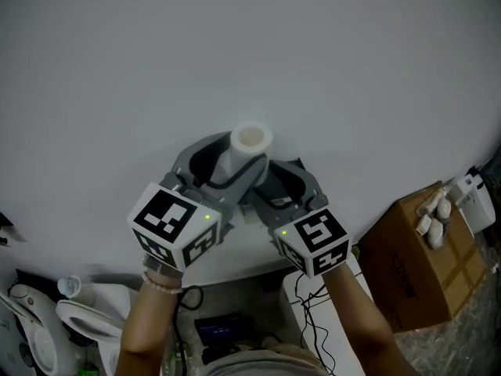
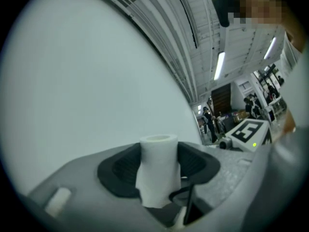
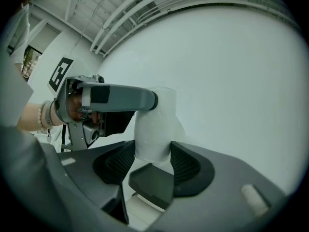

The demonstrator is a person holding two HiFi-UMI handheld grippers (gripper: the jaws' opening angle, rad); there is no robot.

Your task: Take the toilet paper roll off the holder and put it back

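Low at the far left stands a white toilet. The left gripper has its jaws set wide on the toilet paper roll, pads pressing its sides. The roll stands upright in the air, close in front of the pale wall. The right gripper grips the same roll from the other side, jaws just as wide. A cardboard box sits low at the right.

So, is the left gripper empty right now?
No, the left gripper is closed on the toilet paper roll, which stands between its jaws and is touched on both sides.
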